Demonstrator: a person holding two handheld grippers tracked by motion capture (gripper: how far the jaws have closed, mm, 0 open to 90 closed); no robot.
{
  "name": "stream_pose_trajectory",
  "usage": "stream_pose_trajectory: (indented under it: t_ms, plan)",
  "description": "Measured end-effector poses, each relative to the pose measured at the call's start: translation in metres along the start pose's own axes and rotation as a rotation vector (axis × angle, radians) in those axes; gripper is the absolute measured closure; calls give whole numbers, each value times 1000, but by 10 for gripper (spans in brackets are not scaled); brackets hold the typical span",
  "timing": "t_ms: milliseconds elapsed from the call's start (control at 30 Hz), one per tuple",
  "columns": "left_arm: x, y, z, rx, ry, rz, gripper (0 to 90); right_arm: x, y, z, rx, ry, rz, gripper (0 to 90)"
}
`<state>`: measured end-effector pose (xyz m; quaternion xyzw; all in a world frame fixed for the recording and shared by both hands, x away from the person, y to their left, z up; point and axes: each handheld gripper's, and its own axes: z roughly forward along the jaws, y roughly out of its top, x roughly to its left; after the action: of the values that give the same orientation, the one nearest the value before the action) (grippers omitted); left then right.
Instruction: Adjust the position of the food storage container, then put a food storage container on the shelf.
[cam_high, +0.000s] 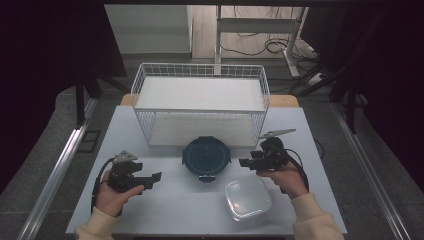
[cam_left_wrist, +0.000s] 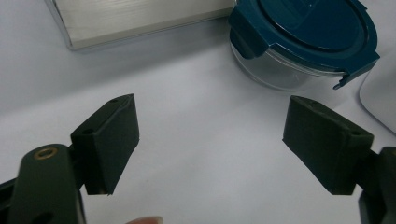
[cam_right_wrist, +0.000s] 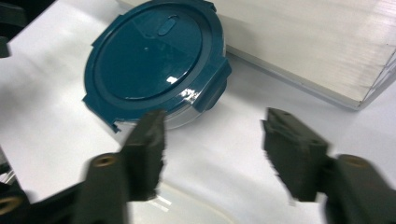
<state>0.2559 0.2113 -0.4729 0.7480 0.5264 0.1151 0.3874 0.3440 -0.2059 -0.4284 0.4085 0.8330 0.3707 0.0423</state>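
A round glass container with a dark teal clip lid (cam_high: 206, 157) stands mid-table, in front of the wire basket. A clear, squarish plastic container (cam_high: 247, 197) lies to its near right. My left gripper (cam_high: 153, 178) rests low at the near left, pointing right toward the round container (cam_left_wrist: 303, 28); its jaws (cam_left_wrist: 210, 140) stand wide open with bare table between them. My right gripper (cam_high: 245, 162) hovers just right of the teal lid (cam_right_wrist: 154, 56), pointing left. Its jaws (cam_right_wrist: 215, 144) are open and empty, slightly blurred, above the clear container's rim (cam_right_wrist: 187, 205).
A white wire basket (cam_high: 200, 100) with a pale floor panel stands along the table's far edge, close behind the round container. Its base corner shows in the left gripper view (cam_left_wrist: 140, 18) and the right gripper view (cam_right_wrist: 317, 42). The white tabletop (cam_high: 175, 210) lies between my hands.
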Motion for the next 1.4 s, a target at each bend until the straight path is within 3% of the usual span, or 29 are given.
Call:
stream_pose_trajectory:
  t_ms: [100, 200, 433, 567, 767, 867, 967, 1100, 1133, 1267, 1400]
  plan:
    - [1, 0, 0, -7, 3, -11, 172, -1, -5, -6, -27, 22, 23, 243]
    - [2, 0, -1, -14, -3, -20, 170, 0, -8, -10, -46, 6, 25, 188]
    - [0, 1, 0, -13, -11, -18, 168, 3, -12, -10, -64, 32, 13, 183]
    - [-3, 2, -2, -33, 3, -58, 142, 2, -11, -9, -81, 51, 16, 182]
    - [-7, 10, 0, -58, -42, -74, 110, 0, -10, -9, -70, 69, 22, 175]
    - [-16, 21, 3, -64, -81, -71, 102, -1, -10, -7, -65, 69, 46, 174]
    - [-18, 27, 6, -63, -106, -85, 99, -1, -8, -7, -61, 75, 53, 175]
    - [-20, 42, 18, -39, -186, -132, 100, 3, 1, 1, -33, 108, 75, 173]
    - [-20, 42, 18, -39, -186, -132, 101, 3, 1, 1, -33, 108, 75, 173]
    - [-17, 52, 31, -21, -220, -161, 106, 9, 13, 17, 13, 101, 82, 172]
    - [-15, 57, 44, 1, -237, -184, 117, 7, 20, 34, 39, 89, 107, 172]
